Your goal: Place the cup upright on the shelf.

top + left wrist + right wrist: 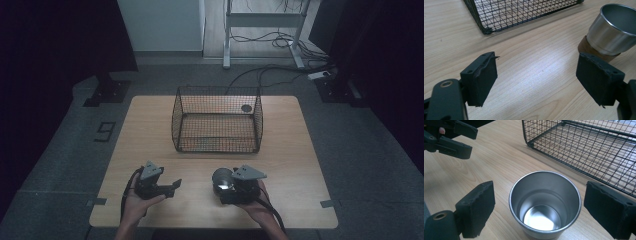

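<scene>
Right gripper: jaws spread wide, one pad at lower left and one at lower right of the right gripper view, neither pressing on anything. Steel cup upright between them, open mouth up, clear gaps on both sides; not gripped. In the high view, same gripper at lower centre-right, held by the right hand, with the cup just at its tip, lower centre of the frame.

Left gripper: jaws wide apart, bare wood between them, nothing held. In the high view, located at lower left of centre, held by the left hand, well apart from the cup. In the left gripper view, cup at upper right, tilted in frame, brown band at its base, just beyond the right-hand pad.

Wire basket: black mesh, open top, standing at centre of the high view, beyond both grippers and apart from the cup. Corner of it at the top of the left gripper view; side wall across the upper right of the right gripper view.

Table: light wood, carrying all items.
</scene>
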Action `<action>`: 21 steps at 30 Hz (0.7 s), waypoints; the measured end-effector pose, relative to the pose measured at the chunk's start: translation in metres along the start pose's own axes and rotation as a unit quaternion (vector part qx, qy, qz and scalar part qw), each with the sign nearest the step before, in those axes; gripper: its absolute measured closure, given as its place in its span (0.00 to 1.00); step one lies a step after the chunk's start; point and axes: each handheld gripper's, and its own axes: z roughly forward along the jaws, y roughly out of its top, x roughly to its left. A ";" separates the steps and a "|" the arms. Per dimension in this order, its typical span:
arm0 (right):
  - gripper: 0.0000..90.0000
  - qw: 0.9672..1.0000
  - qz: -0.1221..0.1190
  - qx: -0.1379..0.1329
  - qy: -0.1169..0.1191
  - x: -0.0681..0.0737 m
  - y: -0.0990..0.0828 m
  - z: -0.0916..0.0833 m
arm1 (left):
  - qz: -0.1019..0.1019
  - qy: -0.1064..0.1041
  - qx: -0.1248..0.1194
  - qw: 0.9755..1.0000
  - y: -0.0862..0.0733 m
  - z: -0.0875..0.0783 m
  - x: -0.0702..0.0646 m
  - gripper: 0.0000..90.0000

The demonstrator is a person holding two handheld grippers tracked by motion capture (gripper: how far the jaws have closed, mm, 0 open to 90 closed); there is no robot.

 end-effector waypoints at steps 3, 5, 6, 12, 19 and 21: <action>0.08 1.000 -0.001 0.005 -0.003 -0.001 -0.002 0.005 | -0.001 0.000 0.000 1.000 0.000 0.000 0.000 0.19; 0.07 1.000 -0.004 0.009 -0.006 -0.001 -0.003 0.009 | -0.002 0.000 -0.001 1.000 0.000 0.000 0.001 0.19; 0.05 1.000 -0.006 0.013 -0.007 0.000 -0.005 0.012 | -0.001 0.000 0.000 1.000 0.000 0.000 0.001 0.19; 0.03 0.999 -0.019 0.023 -0.013 0.001 -0.010 0.023 | 0.000 -0.003 0.004 1.000 -0.001 0.002 0.000 0.19; 0.03 0.999 -0.023 0.034 -0.019 0.002 -0.014 0.033 | -0.001 -0.003 0.004 1.000 -0.001 0.003 0.000 0.19; 0.05 0.999 -0.024 0.036 -0.020 0.001 -0.015 0.036 | -0.002 -0.004 0.004 1.000 -0.001 0.003 0.001 0.19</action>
